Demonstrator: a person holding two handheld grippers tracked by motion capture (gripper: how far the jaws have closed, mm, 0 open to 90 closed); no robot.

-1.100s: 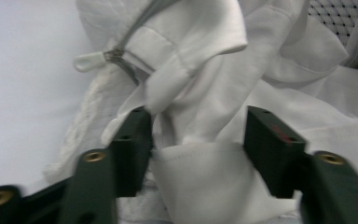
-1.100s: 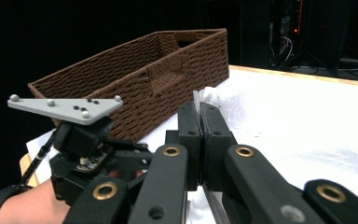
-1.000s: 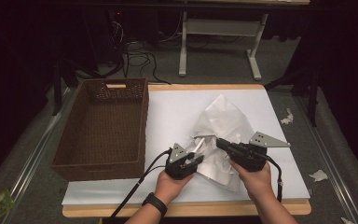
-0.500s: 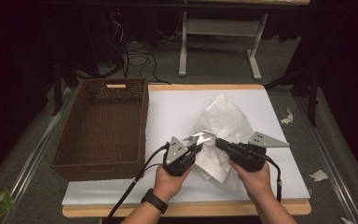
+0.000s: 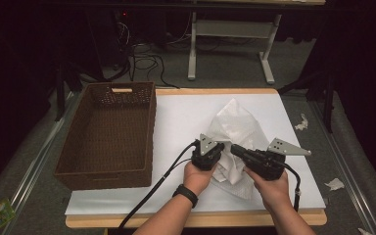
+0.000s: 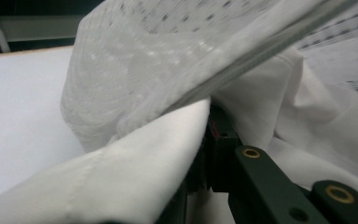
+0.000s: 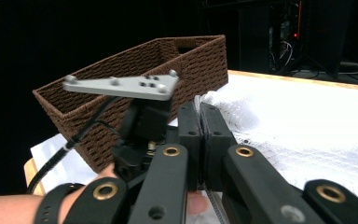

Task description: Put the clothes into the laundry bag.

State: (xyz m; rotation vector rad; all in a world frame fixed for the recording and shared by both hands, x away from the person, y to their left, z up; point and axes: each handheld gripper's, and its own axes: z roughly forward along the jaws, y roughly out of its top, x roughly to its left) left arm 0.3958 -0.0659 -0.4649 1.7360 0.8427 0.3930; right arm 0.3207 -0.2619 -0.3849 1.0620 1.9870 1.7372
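Note:
A white cloth [image 5: 235, 126], part mesh and part plain fabric, lies bunched on the white table [image 5: 186, 112], right of centre. My left gripper [image 5: 221, 148] is shut on a fold at its near left; in the left gripper view the black jaws [image 6: 210, 135] pinch plain fabric under the mesh cloth [image 6: 168, 65]. Close beside it, my right gripper [image 5: 234, 149] points left, shut on the cloth's edge. In the right gripper view its jaws [image 7: 200, 114] meet on a thin edge of the cloth [image 7: 289, 121], with the left gripper [image 7: 144, 121] just behind.
A brown wicker basket [image 5: 149, 128] stands on the table's left side, also seen in the right gripper view as the basket [image 7: 182, 58]. Paper scraps [image 5: 335, 184] lie on the floor at right. A desk frame [image 5: 192, 49] and cables stand beyond the far edge.
My left gripper has moved right and a little away from me, closer to the right gripper, gathering the cloth's near part. The right gripper has stayed put.

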